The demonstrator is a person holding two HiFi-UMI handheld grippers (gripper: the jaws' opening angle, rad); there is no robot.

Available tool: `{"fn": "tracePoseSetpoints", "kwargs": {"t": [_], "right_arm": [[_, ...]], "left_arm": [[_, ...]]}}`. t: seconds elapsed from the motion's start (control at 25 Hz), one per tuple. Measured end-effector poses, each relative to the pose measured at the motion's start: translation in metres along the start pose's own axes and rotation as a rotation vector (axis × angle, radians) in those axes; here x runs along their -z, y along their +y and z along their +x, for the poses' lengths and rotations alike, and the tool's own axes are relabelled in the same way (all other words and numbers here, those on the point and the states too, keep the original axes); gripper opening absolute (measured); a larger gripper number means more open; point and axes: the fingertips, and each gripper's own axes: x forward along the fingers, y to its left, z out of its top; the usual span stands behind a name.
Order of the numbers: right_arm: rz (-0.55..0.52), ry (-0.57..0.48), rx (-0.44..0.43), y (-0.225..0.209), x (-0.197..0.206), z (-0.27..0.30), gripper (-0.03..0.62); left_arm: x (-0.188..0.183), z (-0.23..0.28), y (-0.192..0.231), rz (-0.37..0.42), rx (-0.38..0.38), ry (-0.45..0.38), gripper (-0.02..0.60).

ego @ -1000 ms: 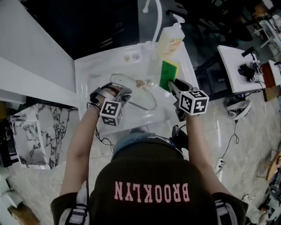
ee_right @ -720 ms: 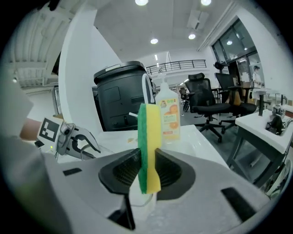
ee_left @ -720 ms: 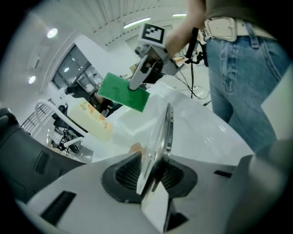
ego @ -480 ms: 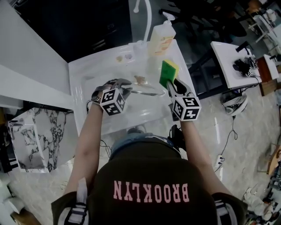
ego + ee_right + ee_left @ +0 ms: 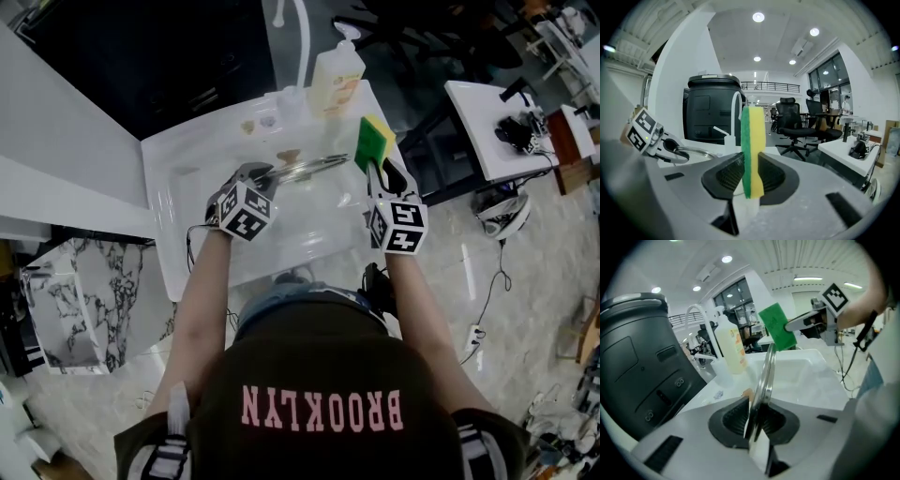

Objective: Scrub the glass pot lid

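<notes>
Now that the left gripper (image 5: 255,174) has raised the pinched glass lid (image 5: 314,165) edge-on, the right gripper (image 5: 380,170), squeezing the green-and-yellow sponge (image 5: 374,141), looks ready to scrub.

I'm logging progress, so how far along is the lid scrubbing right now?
Done: the left gripper is shut on the lid by its rim, holding it over the sink; the right gripper is shut on the sponge. In hand: the sponge sits near the lid's edge, seemingly not touching. Left: the scrubbing itself.
</notes>
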Motion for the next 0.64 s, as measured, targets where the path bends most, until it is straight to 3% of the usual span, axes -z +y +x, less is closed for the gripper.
{"fn": "tracePoseSetpoints", "kwargs": {"t": [0.24, 0.4, 0.48, 0.64], "right_arm": [[0.039, 0.015, -0.025, 0.001, 0.007, 0.003, 0.078], [0.035, 0.024, -0.039, 0.003, 0.009, 0.005, 0.078], [0.030, 0.029, -0.043, 0.004, 0.010, 0.006, 0.078], [0.019, 0.039, -0.049, 0.009, 0.012, 0.010, 0.078]], "left_arm": [[0.019, -0.006, 0.034, -0.349, -0.182, 0.033, 0.018], [0.041, -0.018, 0.040, -0.610, -0.204, 0.029, 0.015], [0.047, -0.021, 0.039, -0.671, -0.211, 0.022, 0.015], [0.054, -0.025, 0.039, -0.714, -0.246, 0.004, 0.015]]}}
